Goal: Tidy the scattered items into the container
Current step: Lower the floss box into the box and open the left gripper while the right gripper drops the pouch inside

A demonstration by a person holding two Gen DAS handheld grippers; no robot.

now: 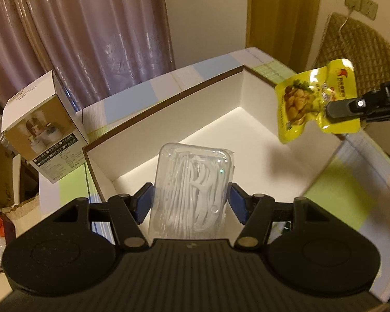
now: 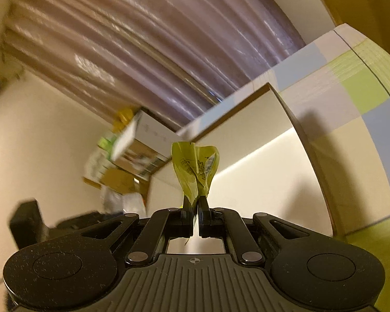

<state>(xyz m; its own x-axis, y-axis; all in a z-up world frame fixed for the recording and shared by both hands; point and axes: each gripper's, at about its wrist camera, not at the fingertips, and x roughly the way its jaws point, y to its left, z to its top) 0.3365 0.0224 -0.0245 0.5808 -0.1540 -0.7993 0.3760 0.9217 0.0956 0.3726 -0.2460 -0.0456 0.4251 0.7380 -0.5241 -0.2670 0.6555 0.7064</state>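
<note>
A clear plastic case of white floss picks [image 1: 192, 187] sits between the blue pads of my left gripper [image 1: 191, 195], which is shut on it above the near end of the white open box [image 1: 221, 119]. The box has brown rims and a bare white floor. At the right of the left wrist view, my right gripper [image 1: 327, 110] is shut on a yellow snack pouch [image 1: 309, 96] held over the box's right rim. In the right wrist view the crumpled yellow snack pouch [image 2: 195, 169] sticks up from my right gripper [image 2: 196, 202], with the white box [image 2: 260, 156] beyond it.
The box lies on a table covered with a pastel checked cloth [image 1: 351, 189]. A white and tan product carton [image 1: 39, 124] stands at the box's left corner. Mauve curtains [image 1: 91, 26] hang behind, and a woven chair back [image 1: 358, 46] stands at the right.
</note>
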